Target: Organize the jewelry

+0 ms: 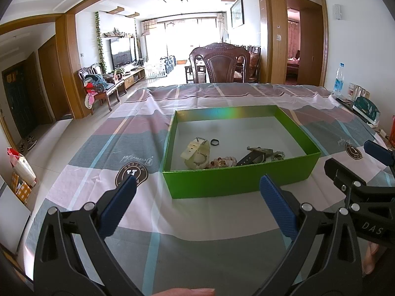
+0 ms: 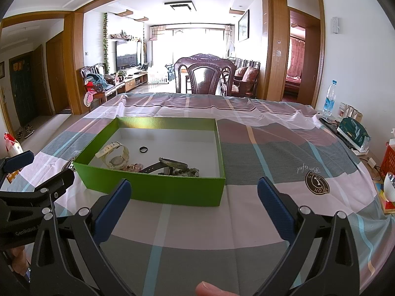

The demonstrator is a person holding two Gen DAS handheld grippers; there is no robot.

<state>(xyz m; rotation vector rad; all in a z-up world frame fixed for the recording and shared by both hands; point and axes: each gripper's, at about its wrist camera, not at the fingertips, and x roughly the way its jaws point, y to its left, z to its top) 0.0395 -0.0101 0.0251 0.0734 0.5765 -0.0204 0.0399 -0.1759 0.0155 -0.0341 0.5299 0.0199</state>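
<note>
Jaws spread, empty on both: our left gripper sits nearer green box; right gripper sees jewelry pile upper left.

One box, two watches (jumbled), one ring.

Black-framed left tongs, blue ribbed pads, silver rivets, right tongs seemingly alike

Jewelry in green box
</note>
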